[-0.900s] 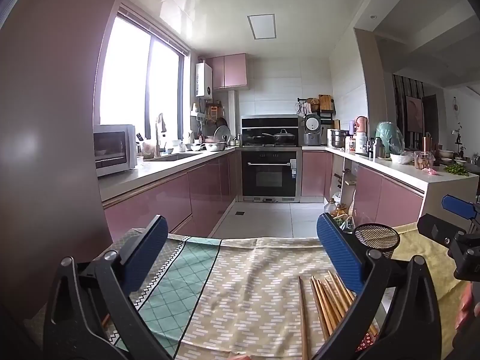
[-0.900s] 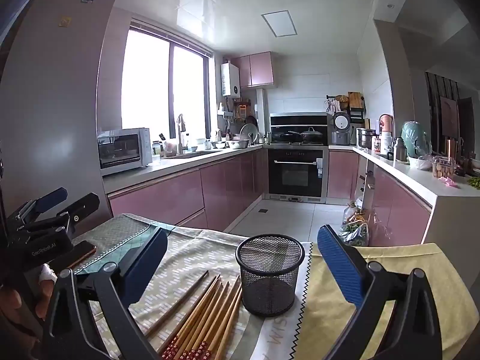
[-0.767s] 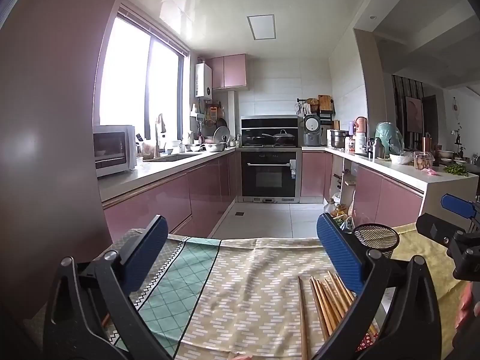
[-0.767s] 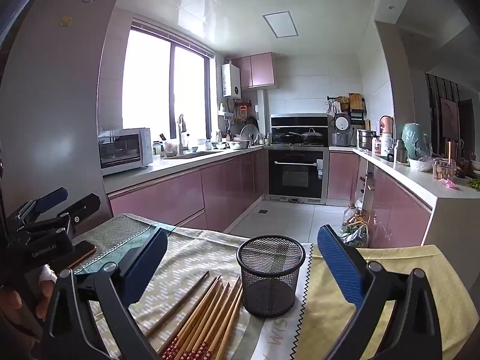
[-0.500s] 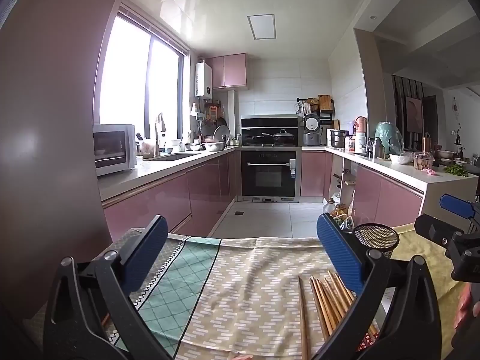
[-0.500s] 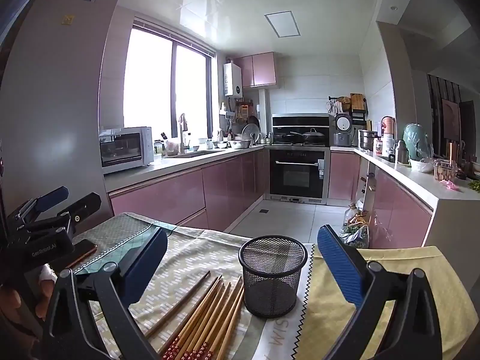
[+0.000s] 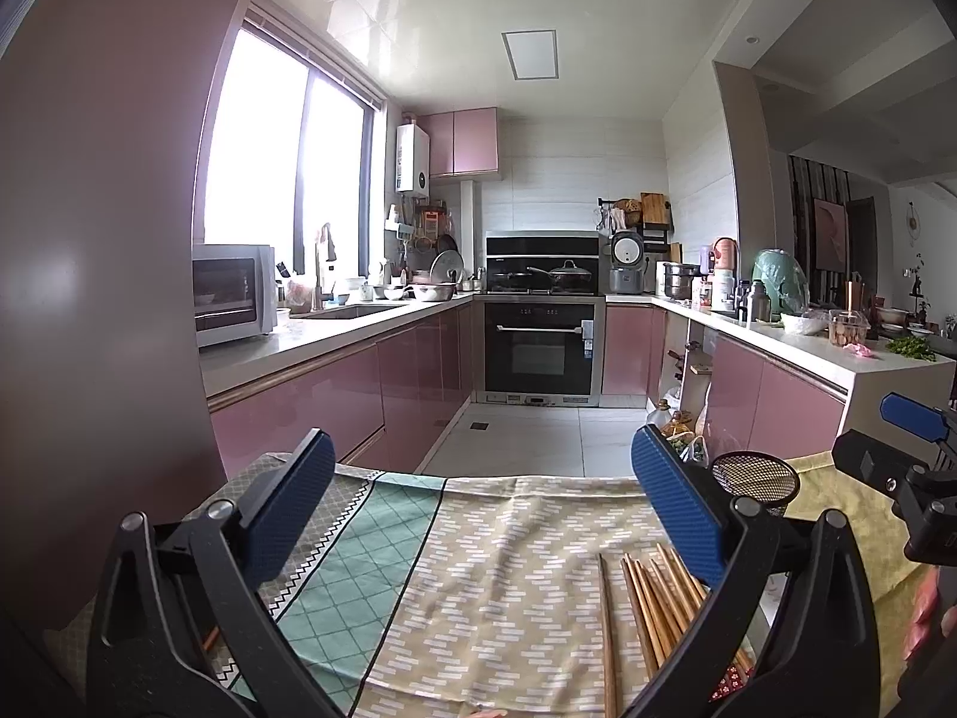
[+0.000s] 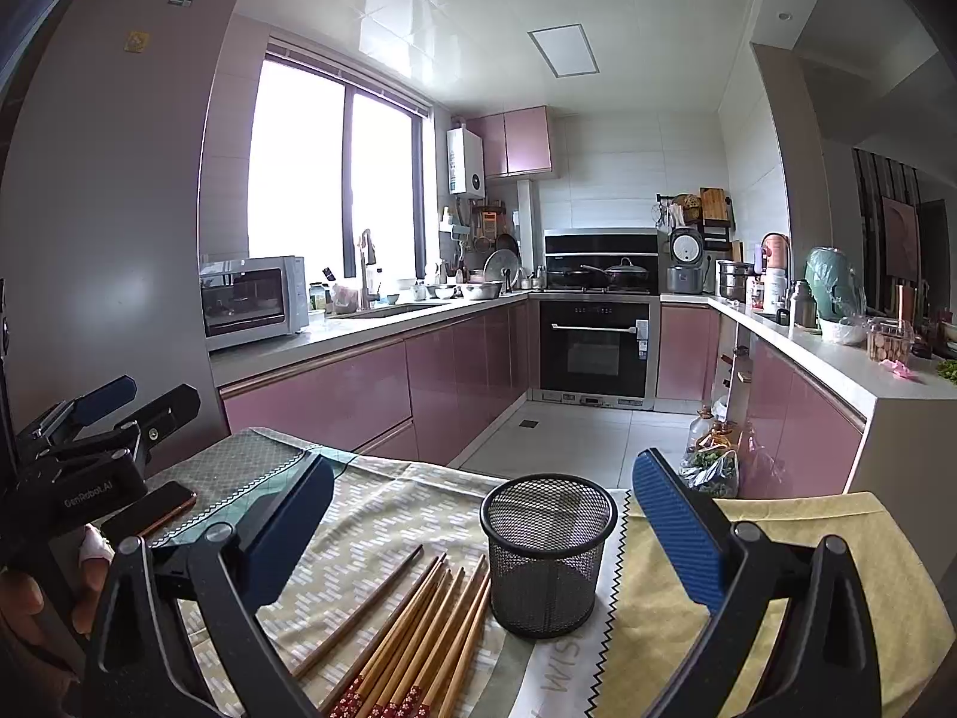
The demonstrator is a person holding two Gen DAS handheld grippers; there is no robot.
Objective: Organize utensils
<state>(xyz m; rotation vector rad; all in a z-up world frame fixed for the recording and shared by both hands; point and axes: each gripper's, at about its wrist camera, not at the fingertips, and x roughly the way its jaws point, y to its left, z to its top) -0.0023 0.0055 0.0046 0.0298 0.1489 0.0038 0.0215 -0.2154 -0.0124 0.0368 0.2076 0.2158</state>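
Observation:
Several wooden chopsticks (image 8: 413, 628) lie side by side on the patterned cloth, just left of an upright black mesh cup (image 8: 547, 562). One darker chopstick (image 8: 359, 610) lies a little apart on their left. My right gripper (image 8: 478, 532) is open and empty, held above the chopsticks and cup. My left gripper (image 7: 478, 508) is open and empty over the cloth; the chopsticks (image 7: 652, 610) lie low and to the right in its view, and the cup (image 7: 755, 481) stands behind its right finger.
A table covered with beige and green patterned cloths (image 7: 508, 586) and a yellow cloth (image 8: 777, 568). A phone (image 8: 149, 511) lies at the table's left edge. Pink kitchen cabinets (image 8: 359, 395), counters and an oven (image 8: 592, 353) stand beyond the table.
Almost nothing has moved. The right wrist view has drifted very slightly, and both grippers stay open above the table.

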